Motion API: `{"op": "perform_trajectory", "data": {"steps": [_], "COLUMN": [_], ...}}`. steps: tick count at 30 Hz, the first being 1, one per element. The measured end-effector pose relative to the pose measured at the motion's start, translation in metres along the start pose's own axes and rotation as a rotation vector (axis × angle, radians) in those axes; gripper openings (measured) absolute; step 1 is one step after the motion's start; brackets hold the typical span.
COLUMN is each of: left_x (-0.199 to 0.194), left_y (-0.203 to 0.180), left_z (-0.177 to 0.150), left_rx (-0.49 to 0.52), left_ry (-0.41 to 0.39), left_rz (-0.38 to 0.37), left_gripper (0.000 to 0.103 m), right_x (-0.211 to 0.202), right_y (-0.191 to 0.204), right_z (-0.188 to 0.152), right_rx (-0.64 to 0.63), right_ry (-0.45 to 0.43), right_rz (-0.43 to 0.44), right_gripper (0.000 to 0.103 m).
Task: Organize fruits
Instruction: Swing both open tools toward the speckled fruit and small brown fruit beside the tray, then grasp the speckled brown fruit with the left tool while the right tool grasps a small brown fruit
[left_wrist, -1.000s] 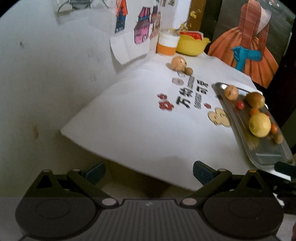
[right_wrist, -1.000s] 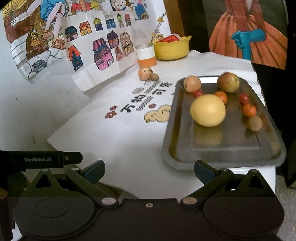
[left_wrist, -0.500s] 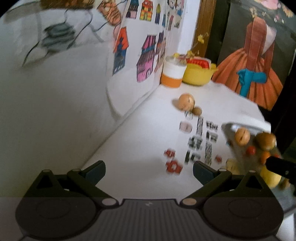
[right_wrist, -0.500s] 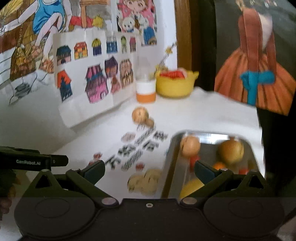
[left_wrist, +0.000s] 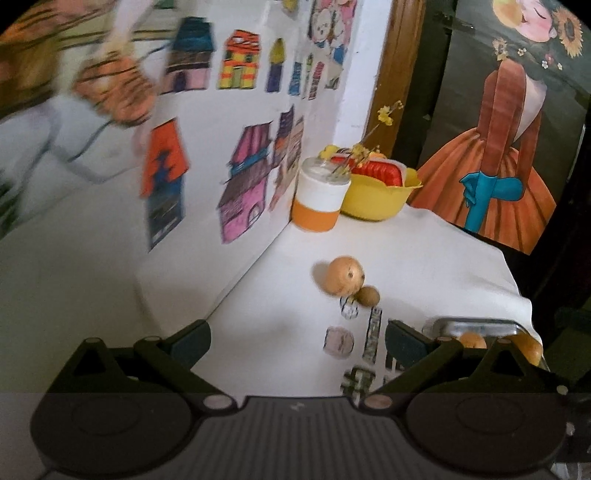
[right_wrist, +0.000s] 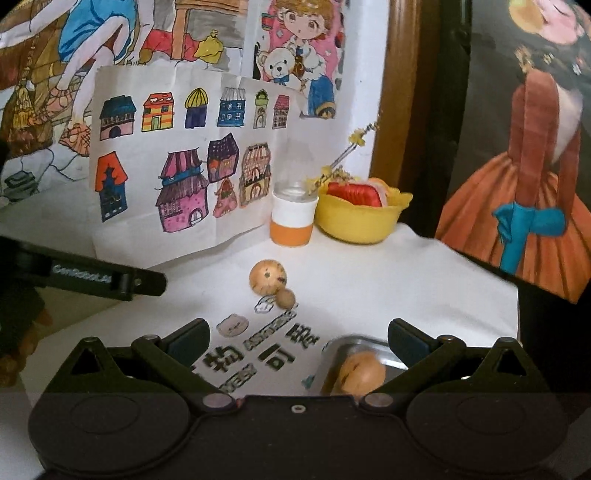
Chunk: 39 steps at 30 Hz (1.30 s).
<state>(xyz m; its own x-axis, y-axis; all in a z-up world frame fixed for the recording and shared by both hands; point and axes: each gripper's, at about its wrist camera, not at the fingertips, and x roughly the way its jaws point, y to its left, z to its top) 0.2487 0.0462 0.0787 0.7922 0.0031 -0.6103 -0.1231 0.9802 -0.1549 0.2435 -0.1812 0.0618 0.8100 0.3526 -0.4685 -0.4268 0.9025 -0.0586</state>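
Tray (right_wrist: 364, 341): holding fruit | speckled fruit (right_wrist: 267, 277), small brown fruit (right_wrist: 286, 299): waiting on table | I'm keeping both jaws spread, empty.

The right hand-held gripper (right_wrist: 297, 338) is held wide open and empty; a speckled fruit (right_wrist: 267, 277) is seen ahead, a tray (right_wrist: 354, 341) close below.

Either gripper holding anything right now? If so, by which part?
Nothing held. Left gripper and right gripper are both open and empty.
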Motion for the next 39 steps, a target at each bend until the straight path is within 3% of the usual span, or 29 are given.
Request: {"op": "perform_trajectory", "data": {"steps": [12,20,27,39], "left_x": [0.08,0.12,0.148,0.17], "left_y": [-0.001,0.007,0.004,0.001], "left_z": [0.03,0.035,0.029,0.029], "left_rx": [-0.03,-0.058,-0.04,-0.04], "left_ry": [0.048,0.049,0.068,0.083], "left_rz": [-0.019,-0.058,-0.11,-0.187], "left_gripper": [0.102,0.102,0.102,0.101], "right_x": [0.052,0.112,0.151,0.193], "right_y": [-0.002,-0.009,0.0,-0.007], "right_z": [0.01,0.022,0.016,0.016], "right_rx": [-0.176,-0.222,-0.337,-0.257], "right_ry": [0.006,0.117,0.193,0.23], "right_rz": [0.025,0.151,0.187,0.239], "right_gripper": [0.102,0.102,0.102,0.092]}}
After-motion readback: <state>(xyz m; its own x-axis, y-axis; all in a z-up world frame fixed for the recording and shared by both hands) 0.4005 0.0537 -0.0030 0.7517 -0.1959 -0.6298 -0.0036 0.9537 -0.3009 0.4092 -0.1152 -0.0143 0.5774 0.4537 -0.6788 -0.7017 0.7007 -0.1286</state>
